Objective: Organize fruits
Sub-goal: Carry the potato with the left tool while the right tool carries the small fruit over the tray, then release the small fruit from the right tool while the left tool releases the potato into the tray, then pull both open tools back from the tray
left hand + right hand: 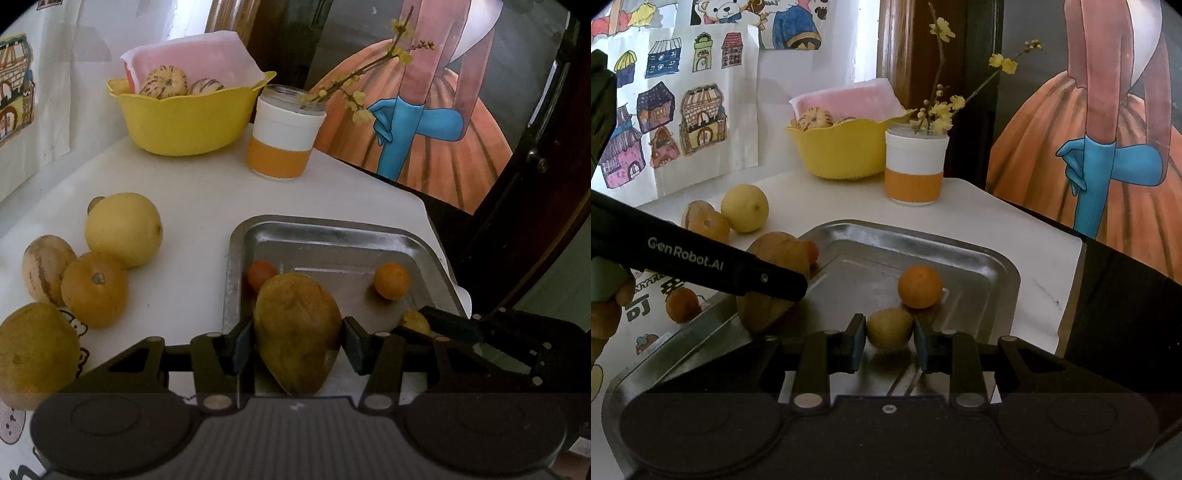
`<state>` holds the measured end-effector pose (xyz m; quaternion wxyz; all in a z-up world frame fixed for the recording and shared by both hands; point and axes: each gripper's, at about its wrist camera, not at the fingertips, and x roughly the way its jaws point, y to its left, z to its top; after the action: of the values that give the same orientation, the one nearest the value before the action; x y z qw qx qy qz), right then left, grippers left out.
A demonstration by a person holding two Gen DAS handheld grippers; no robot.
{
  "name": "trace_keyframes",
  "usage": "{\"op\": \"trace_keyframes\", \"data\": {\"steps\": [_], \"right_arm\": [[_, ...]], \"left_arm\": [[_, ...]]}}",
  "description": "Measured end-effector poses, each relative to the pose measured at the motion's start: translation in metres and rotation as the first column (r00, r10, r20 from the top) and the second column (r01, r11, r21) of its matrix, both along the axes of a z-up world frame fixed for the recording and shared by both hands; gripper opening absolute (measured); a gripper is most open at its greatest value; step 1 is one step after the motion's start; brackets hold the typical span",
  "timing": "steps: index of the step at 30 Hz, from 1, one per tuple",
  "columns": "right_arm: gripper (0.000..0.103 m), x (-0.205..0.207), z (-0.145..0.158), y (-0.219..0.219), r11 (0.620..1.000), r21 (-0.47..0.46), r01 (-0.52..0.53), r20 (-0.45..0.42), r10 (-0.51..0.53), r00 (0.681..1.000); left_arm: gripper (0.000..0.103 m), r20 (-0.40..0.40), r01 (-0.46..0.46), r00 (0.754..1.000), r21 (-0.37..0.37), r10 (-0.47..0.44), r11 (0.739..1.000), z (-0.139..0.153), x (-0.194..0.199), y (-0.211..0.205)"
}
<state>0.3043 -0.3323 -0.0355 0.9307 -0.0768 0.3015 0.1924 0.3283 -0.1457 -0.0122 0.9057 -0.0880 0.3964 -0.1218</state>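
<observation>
My left gripper point(297, 341) is shut on a brownish-yellow mango point(295, 314), held over the near left corner of the metal tray point(332, 236). In the right wrist view that mango point(775, 258) shows behind the left gripper's black finger point(738, 273). My right gripper point(890, 345) is shut on a small yellow fruit point(888, 326) low over the tray floor point(979, 266). A small orange point(919, 286) lies just beyond it. A small red-orange fruit point(260, 275) sits at the tray's left wall.
Loose on the white table, left of the tray, lie a yellow citrus point(123, 229), an orange point(94, 290), a striped melon point(46, 269) and another mango point(35, 347). A yellow bowl point(184, 125) and a jar with twigs point(282, 136) stand behind. The table edge runs close on the right.
</observation>
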Motion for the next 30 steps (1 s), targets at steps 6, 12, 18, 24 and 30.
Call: {"op": "trace_keyframes", "data": {"steps": [6, 12, 18, 24, 30], "right_arm": [[0.041, -0.003, 0.002, -0.001, 1.0, 0.002, 0.014, 0.014, -0.014, 1.0], [0.061, -0.017, 0.009, -0.006, 0.998, 0.037, 0.044, 0.029, -0.045, 0.999], [0.082, -0.04, 0.027, -0.011, 0.993, 0.068, 0.095, 0.078, -0.1, 0.992], [0.099, -0.075, 0.056, -0.013, 0.982, 0.13, 0.135, 0.144, -0.154, 0.978], [0.102, -0.119, 0.08, -0.001, 0.982, 0.132, 0.136, 0.196, -0.161, 0.967]], "left_arm": [[0.062, 0.009, 0.006, 1.0, 0.004, -0.006, 1.0, 0.001, -0.001, -0.001], [0.079, 0.042, -0.002, 0.999, -0.029, 0.003, 1.0, 0.01, -0.011, 0.005], [0.099, 0.129, -0.036, 0.991, -0.064, 0.044, 0.997, 0.033, -0.034, 0.018], [0.102, 0.226, -0.072, 0.97, -0.073, 0.087, 0.995, 0.058, -0.068, 0.035], [0.102, 0.302, -0.11, 0.945, -0.069, 0.126, 0.992, 0.072, -0.11, 0.058]]}}
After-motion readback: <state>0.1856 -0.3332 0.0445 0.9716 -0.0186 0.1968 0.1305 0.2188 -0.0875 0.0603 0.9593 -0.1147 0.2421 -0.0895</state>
